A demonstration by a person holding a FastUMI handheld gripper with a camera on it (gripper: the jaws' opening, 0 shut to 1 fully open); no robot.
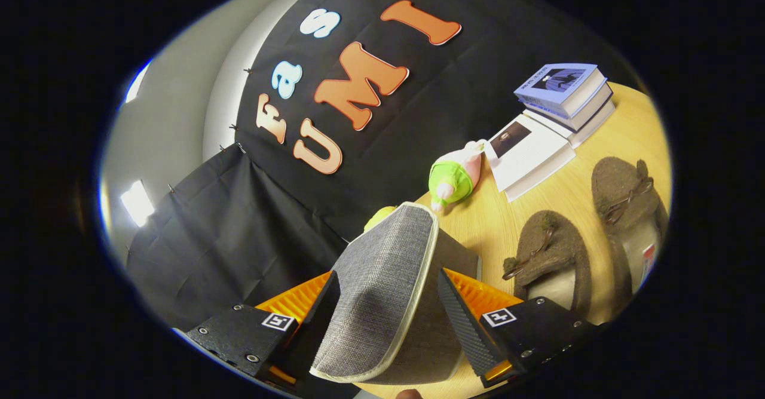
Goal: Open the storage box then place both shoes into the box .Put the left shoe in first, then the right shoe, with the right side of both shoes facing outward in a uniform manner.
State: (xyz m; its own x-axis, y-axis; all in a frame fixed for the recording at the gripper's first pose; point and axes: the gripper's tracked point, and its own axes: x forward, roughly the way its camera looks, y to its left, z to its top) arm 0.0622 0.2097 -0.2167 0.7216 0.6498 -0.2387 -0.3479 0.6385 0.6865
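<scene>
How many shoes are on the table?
2: one shoe just beyond the gripper, which grips the grey lid; the other shoe beside it, nearer the books.

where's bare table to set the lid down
Bare table lies between the plush toy, the open book and the near shoe. The shoes crowd the side beyond it. The gripper holds the lid.

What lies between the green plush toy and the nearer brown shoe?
In the gripper view, only bare wooden tabletop lies between the green plush toy and the nearer brown shoe. The tongs grip the grey lid.
</scene>
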